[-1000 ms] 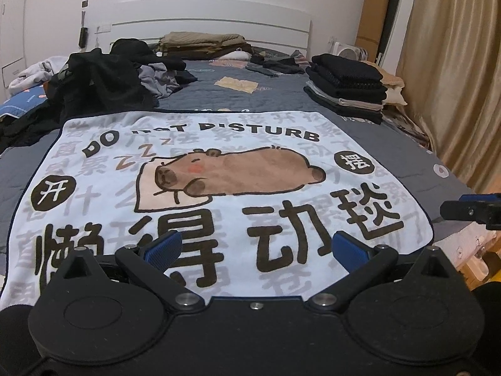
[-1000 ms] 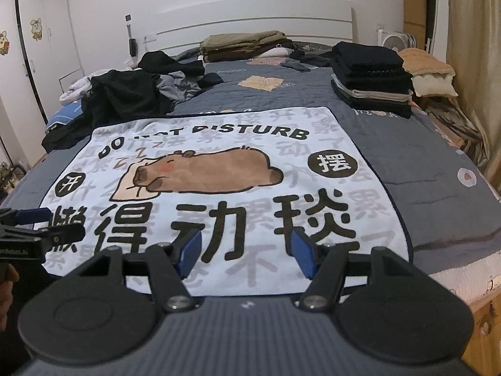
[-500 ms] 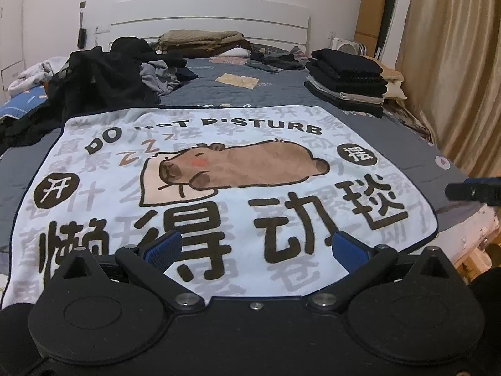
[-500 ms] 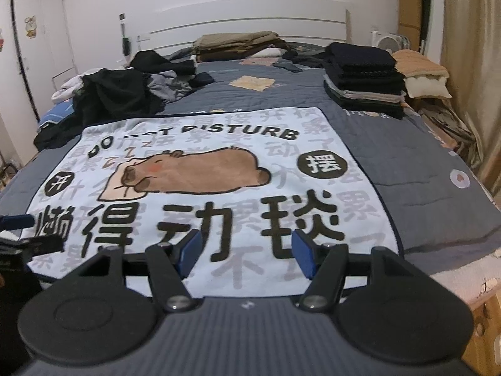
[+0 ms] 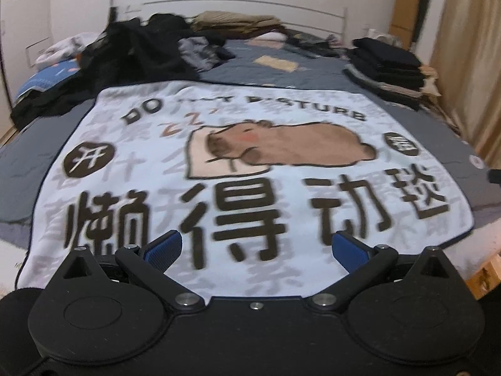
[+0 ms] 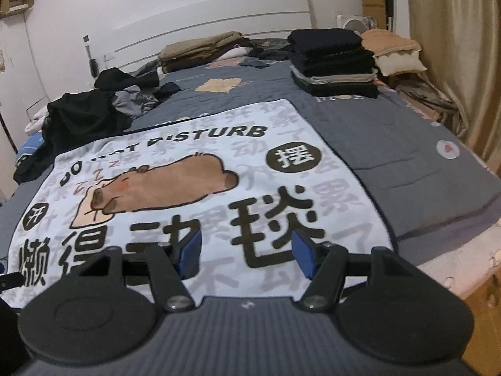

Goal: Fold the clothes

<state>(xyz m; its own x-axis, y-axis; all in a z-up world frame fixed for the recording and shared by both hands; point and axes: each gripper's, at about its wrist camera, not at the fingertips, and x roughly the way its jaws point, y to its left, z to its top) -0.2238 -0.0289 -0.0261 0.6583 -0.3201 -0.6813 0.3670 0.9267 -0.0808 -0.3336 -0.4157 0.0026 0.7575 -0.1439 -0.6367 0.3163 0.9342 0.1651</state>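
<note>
Hovering over the bed point(image 6: 407, 156), both grippers, left point(image 5: 255, 249) and right point(image 6: 247, 252), have jaws spread wide and empty. A capybara blanket point(image 5: 219, 188) lies flat across the bed. Folding looks unstarted; next, each gripper probably needs to pinch a near corner.

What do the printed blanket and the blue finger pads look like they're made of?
Blanket: looks like soft fleece or plush, matte, with a dark bound edge; the print edges look slightly fuzzy and it drapes limply over the bed. Blur leaves the weave open.
Blue pads on the left gripper: probably rubber or textured plastic, matte, with a fine dotted grip pattern. The right gripper has matching ones.
</note>
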